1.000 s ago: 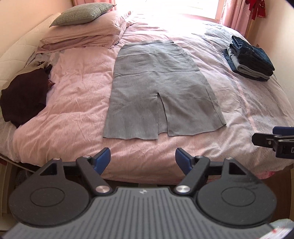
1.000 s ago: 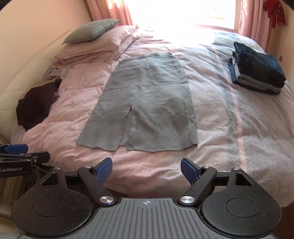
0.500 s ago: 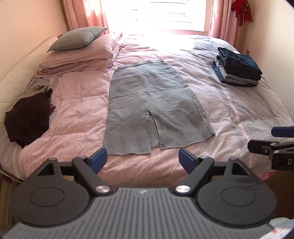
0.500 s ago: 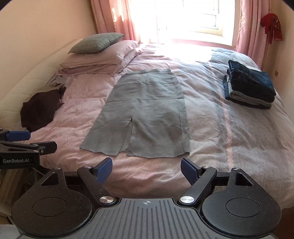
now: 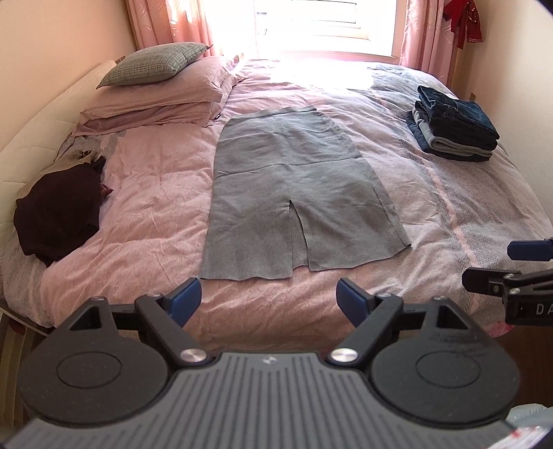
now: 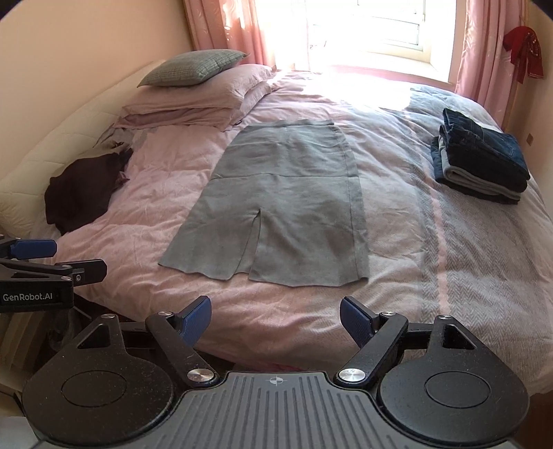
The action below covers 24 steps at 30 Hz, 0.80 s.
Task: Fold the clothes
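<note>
Pink bed (image 5: 155, 193) under sunlit window (image 5: 325, 24); grey skirt (image 5: 297, 193) flat; left tongs (image 5: 268, 298), right tongs (image 6: 275, 317) agape, empty.

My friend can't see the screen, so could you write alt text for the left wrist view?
A grey skirt lies flat on a pink bed, with the open, empty left hand-held gripper in front of it. Folded clothes sit to the right and a dark heap to the left.

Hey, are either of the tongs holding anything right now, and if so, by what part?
Nothing is held. The left tongs and right tongs both stand open with empty jaws, short of the grey skirt, which lies flat on the bed.
</note>
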Motion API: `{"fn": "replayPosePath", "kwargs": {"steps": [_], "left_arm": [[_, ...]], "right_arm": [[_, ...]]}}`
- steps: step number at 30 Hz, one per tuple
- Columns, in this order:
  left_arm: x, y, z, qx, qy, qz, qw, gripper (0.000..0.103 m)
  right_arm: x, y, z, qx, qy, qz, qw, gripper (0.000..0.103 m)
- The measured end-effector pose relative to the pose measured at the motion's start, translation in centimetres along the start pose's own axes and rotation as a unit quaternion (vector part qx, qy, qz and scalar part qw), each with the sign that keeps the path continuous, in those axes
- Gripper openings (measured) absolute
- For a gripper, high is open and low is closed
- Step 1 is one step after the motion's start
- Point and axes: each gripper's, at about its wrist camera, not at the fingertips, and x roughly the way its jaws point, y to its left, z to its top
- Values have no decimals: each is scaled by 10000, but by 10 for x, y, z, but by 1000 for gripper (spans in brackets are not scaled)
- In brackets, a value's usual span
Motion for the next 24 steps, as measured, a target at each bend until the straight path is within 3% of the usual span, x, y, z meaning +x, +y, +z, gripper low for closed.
{"fn": "replayPosePath", "kwargs": {"steps": [24], "left_arm": [[2, 2, 5, -58, 28, 167, 9998, 83]], "right_arm": [[12, -2, 14, -139, 81, 214, 9996, 79]]}}
